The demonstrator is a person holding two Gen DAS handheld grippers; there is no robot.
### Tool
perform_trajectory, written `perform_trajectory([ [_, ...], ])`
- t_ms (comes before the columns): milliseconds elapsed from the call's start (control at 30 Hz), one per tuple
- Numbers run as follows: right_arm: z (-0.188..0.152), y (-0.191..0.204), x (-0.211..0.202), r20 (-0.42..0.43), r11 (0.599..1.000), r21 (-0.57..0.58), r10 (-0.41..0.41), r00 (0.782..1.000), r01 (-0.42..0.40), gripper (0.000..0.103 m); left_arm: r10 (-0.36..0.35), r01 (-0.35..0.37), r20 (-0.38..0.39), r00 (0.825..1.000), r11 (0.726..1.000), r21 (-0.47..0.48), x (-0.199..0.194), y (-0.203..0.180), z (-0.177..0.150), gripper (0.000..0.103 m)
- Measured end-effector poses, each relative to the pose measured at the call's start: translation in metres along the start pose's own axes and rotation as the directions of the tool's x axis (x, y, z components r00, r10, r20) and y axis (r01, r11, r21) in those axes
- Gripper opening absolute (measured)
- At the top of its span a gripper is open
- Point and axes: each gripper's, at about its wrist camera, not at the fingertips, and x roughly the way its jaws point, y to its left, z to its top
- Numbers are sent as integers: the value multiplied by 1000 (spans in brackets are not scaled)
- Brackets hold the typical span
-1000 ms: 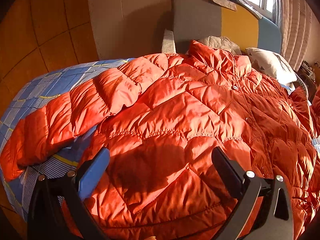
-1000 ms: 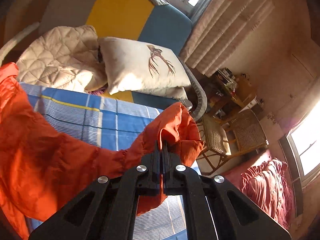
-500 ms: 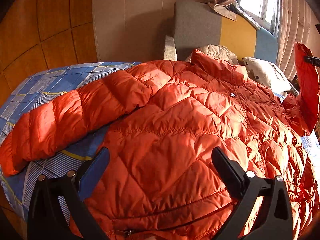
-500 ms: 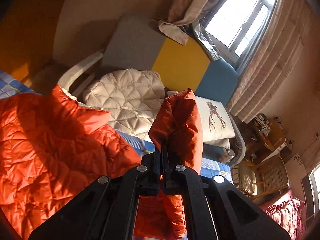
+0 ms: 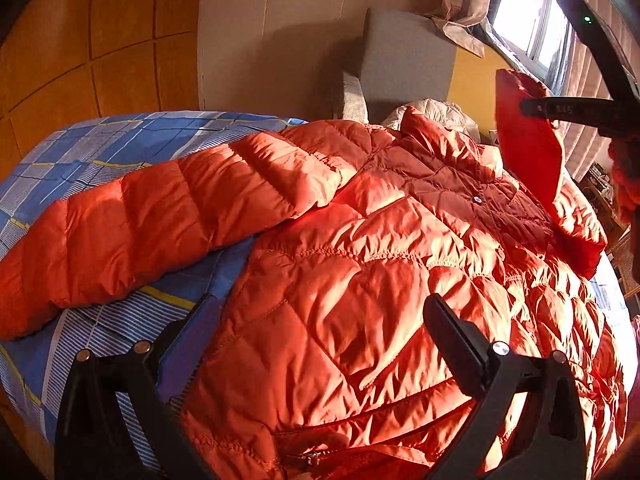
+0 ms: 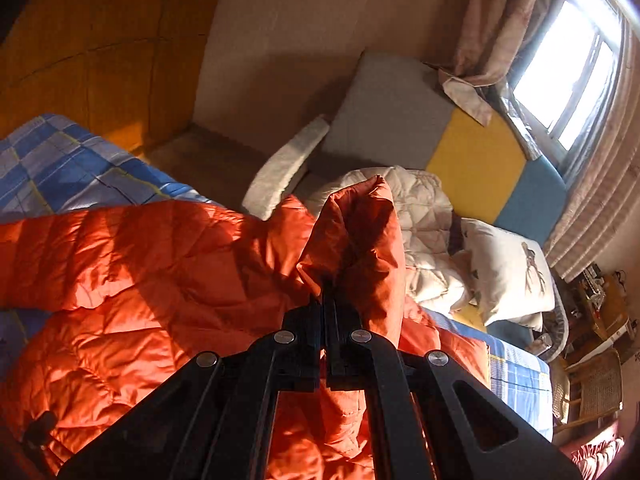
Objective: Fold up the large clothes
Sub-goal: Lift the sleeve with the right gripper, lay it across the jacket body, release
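Observation:
An orange quilted puffer jacket (image 5: 380, 264) lies front up on the bed, one sleeve (image 5: 168, 216) stretched out to the left over the blue checked sheet (image 5: 120, 140). My left gripper (image 5: 320, 320) hangs open above the jacket's lower hem, nothing between its fingers. My right gripper (image 6: 323, 288) is shut on the cuff of the other sleeve (image 6: 360, 240) and holds it lifted over the jacket's chest (image 6: 140, 280). In the left wrist view that raised sleeve (image 5: 528, 144) and the right gripper (image 5: 536, 107) show at the upper right.
A headboard of grey, yellow and blue panels (image 6: 472, 160) stands behind the bed. A cream quilt (image 6: 428, 216) and a white pillow with a deer print (image 6: 512, 268) lie near it. Wicker chairs (image 6: 596, 384) and a window with curtains (image 6: 568, 56) are to the right.
My right gripper has swung the held sleeve from the bed's right side up and leftward over the jacket's body. The left gripper drifted slightly and stayed open.

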Motion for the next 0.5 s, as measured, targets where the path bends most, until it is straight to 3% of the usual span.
perform_trajectory([
  [233, 2, 65, 36, -57, 996, 12, 94, 994, -93, 1, -11, 10, -4, 1000, 1000, -22, 7, 13, 7, 101],
  [500, -7, 89, 67, -107, 977, 89, 204, 973, -195, 1, -22, 22, -5, 1000, 1000, -14, 17, 10, 15, 101],
])
